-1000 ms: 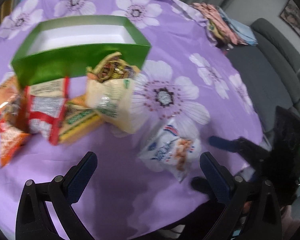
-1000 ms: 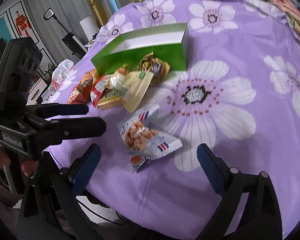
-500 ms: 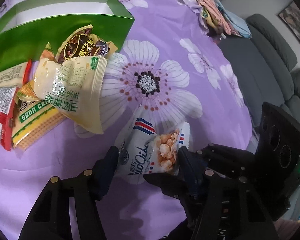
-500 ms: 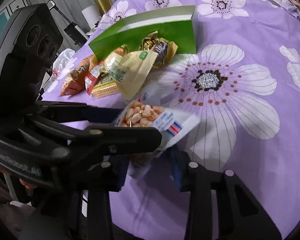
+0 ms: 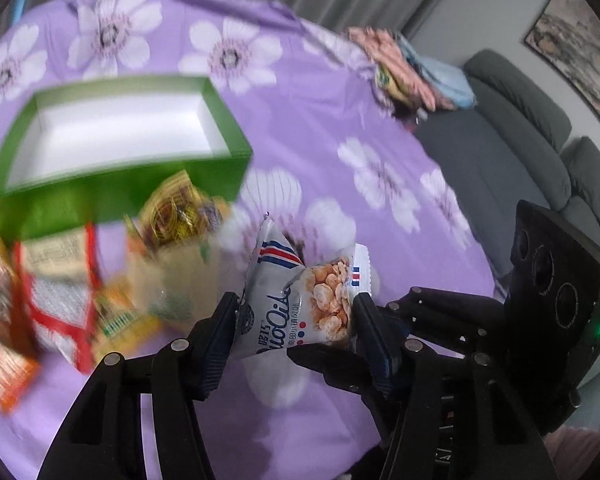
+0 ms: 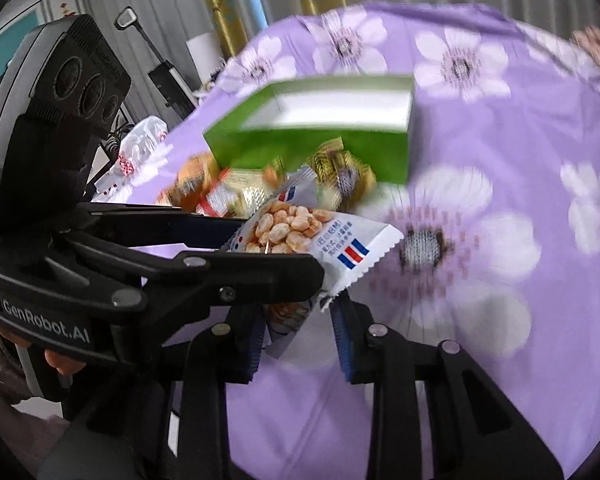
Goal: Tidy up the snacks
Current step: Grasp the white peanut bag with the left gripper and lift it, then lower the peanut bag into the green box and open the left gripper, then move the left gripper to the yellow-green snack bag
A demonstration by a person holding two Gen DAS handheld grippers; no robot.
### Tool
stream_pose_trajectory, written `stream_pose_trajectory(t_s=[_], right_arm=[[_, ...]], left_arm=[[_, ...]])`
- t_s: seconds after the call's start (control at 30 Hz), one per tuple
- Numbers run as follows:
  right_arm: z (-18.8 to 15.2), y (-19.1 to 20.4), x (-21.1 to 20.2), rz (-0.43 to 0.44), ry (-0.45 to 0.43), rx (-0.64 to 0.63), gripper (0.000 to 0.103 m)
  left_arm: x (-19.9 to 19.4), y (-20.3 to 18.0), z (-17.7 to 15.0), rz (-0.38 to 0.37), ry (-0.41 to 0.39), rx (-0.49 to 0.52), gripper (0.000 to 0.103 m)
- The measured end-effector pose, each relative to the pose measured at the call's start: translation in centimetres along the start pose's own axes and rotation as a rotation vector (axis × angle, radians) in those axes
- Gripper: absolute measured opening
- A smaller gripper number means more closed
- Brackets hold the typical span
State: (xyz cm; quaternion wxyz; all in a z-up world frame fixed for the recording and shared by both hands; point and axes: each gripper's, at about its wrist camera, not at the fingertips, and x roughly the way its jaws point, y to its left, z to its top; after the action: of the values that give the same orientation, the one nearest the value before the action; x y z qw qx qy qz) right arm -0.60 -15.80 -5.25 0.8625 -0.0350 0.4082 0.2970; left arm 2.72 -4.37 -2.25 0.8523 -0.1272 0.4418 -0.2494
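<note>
The peanut packet (image 5: 300,304) was lifted clear of the purple tablecloth (image 5: 324,128), pinched across its width by the left gripper (image 5: 296,320), jaws part open; the right gripper (image 6: 298,330), jaws closing, nipped its lower corner. Risk: opposed pulls could tear or drop it short of the green box (image 5: 112,184) beyond the snack pile (image 5: 72,280)
</note>
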Motion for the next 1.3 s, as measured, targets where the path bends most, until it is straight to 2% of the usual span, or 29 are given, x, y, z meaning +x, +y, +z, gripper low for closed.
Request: stream_pose_trajectory(t_s=[0.17, 0.27, 0.53, 0.57, 0.6, 0.63, 0.67, 0.7, 0.77, 1.03, 1.17, 1.3], right_arm=[[4.8, 0.7, 0.6, -0.005, -0.070, -0.082, 0.031], [7.8, 0.7, 1.9, 0.002, -0.097, -0.104, 0.031], [12.4, 0.4, 7.2, 0.009, -0.063, -0.123, 0.035], [12.8, 0.3, 7.8, 0.008, -0.058, -0.121, 0.037], [13.1, 0.2, 8.4, 0.006, -0.053, -0.115, 0.042], [13.4, 0.1, 8.7, 0.001, -0.055, -0.109, 0.055], [13.5, -0.2, 9.2, -0.021, -0.059, -0.099, 0.069], [13.6, -0.3, 9.5, -0.043, -0.057, -0.092, 0.073], [13.6, -0.9, 10.0, -0.083, -0.053, -0.074, 0.073], [11.3, -3.0, 7.5, -0.086, -0.057, 0.015, 0.074], [9.8, -3.3, 6.0, -0.078, -0.061, 0.063, 0.074], [8.3, -3.1, 4.6, -0.076, -0.067, 0.089, 0.074]], left_arm=[[-1.7, 2.1, 4.4, 0.035, -0.087, -0.014, 0.059], [-1.8, 3.8, 6.6, 0.072, -0.113, -0.024, 0.059], [-0.2, 8.2, 9.6, 0.142, -0.109, -0.087, 0.059], [0.2, 8.7, 9.8, 0.149, -0.106, -0.097, 0.062], [0.5, 9.1, 10.1, 0.162, -0.101, -0.108, 0.071], [0.8, 9.6, 10.2, 0.182, -0.096, -0.121, 0.078], [0.9, 10.1, 10.3, 0.204, -0.096, -0.130, 0.090], [0.8, 10.3, 10.2, 0.217, -0.101, -0.135, 0.093], [0.5, 11.2, 10.1, 0.233, -0.111, -0.155, 0.093], [-2.3, 13.3, 7.6, 0.272, -0.122, -0.222, 0.094], [-3.6, 13.0, 5.9, 0.299, -0.131, -0.223, 0.094], [-4.3, 11.9, 4.4, 0.357, -0.126, -0.197, 0.094]])
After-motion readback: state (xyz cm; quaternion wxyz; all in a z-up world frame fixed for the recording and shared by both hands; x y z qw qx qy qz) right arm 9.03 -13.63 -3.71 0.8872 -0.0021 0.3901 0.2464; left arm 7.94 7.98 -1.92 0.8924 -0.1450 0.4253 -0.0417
